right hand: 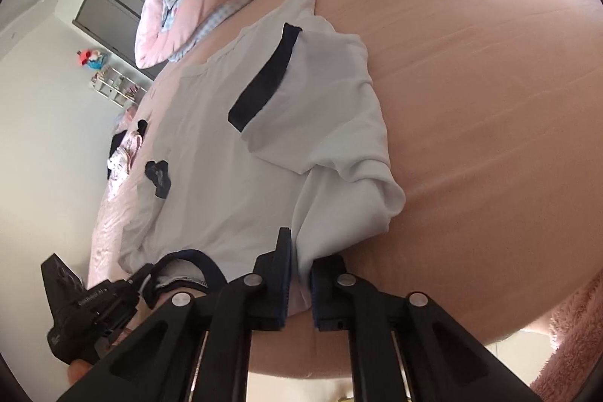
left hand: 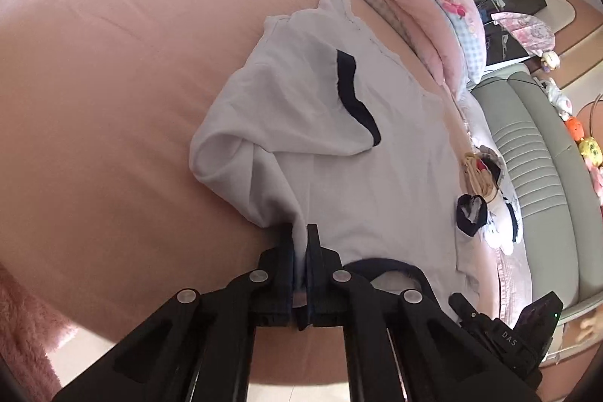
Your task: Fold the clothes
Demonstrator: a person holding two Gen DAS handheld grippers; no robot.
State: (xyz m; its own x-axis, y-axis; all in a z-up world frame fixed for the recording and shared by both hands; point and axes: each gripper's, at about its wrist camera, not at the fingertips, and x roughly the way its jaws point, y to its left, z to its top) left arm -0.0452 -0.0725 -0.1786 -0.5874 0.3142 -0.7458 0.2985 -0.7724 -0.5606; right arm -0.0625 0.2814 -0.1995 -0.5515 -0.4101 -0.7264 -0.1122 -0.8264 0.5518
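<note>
Fingers of the left gripper pinch the shirt at its near shoulder; the right gripper clamps the other shoulder, collar between them.

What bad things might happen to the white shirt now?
1. Both tools, left and right, pinch only thin edges of the white shirt, so it may slip out.
2. The folded-in sleeves lie loose and could flop open when lifted.
3. The dark sock might get dragged along.
</note>
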